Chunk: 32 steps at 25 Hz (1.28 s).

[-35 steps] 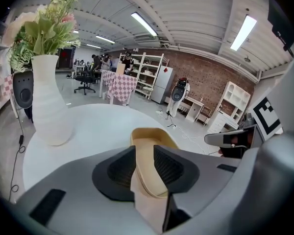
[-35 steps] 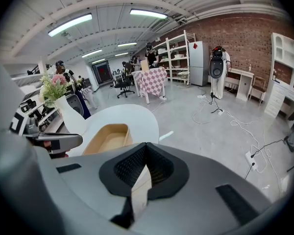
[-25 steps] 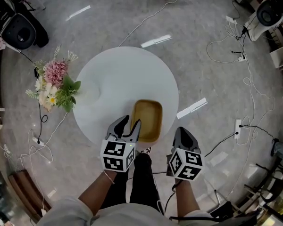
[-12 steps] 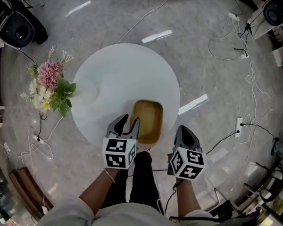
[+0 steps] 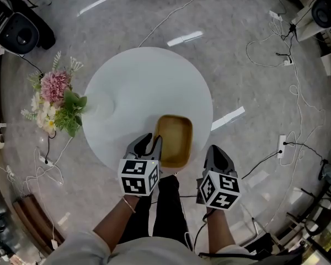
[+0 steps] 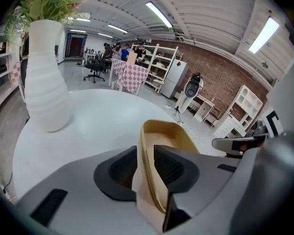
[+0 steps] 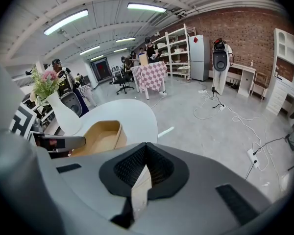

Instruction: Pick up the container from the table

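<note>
A tan, rounded-rectangular container (image 5: 176, 139) rests near the front edge of the round white table (image 5: 138, 87). My left gripper (image 5: 151, 141) straddles its left wall. In the left gripper view that thin wall (image 6: 146, 151) runs between the two dark pads, which press on both faces of it, and the container's hollow (image 6: 166, 133) opens beyond. The jaws have just been closing on that wall. My right gripper (image 5: 215, 150) hangs off the table's edge to the right of the container, shut and holding nothing (image 7: 146, 169). From there the container (image 7: 100, 135) lies to the left.
A white ribbed vase (image 6: 44, 82) with pink flowers and leaves (image 5: 55, 95) stands at the table's left edge. Cables and power strips (image 5: 280, 146) lie over the glossy floor. A black speaker (image 5: 19, 31) sits far left. The person's legs (image 5: 165, 214) are beside the table.
The left gripper's fingers have drawn closer together around the container's left wall and sunk slightly. The container and the right gripper have stayed put.
</note>
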### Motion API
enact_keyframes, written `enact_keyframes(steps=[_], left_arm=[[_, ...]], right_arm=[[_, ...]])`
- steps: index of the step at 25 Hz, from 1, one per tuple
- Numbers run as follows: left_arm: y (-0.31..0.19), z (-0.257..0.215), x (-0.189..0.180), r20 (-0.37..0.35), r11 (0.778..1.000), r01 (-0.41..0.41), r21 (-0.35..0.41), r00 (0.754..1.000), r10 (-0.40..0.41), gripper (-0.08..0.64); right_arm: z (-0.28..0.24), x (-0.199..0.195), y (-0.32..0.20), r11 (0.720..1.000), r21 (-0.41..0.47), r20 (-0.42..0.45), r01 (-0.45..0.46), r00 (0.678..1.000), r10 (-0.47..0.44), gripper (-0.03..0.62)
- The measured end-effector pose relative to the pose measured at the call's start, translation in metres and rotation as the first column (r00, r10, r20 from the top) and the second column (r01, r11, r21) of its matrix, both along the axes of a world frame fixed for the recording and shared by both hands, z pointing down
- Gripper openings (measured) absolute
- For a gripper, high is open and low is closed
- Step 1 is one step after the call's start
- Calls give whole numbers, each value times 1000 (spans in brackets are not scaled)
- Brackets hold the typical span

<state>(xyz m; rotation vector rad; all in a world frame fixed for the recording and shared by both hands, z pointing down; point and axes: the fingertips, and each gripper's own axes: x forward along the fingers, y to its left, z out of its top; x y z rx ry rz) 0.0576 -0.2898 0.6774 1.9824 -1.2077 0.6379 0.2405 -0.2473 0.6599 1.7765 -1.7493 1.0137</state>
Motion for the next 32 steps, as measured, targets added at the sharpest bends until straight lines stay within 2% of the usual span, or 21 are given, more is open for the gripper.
enact_keyframes(steps=[10,23,32], left_arm=[[7,7,2,4,999,-9,-35,1000,9,77],[7,9,-1,34,999,0,-45,999,1,40],[6,2,0,28,999,-10,-34,1000,10,37]], right_arm=[[4,5,4,1000,-3,4,-18,1000,18,25],[6,6,9,1000,-4,9,-30,1000,30,25],[-1,9,10,999,11,2,-39,999,39,25]])
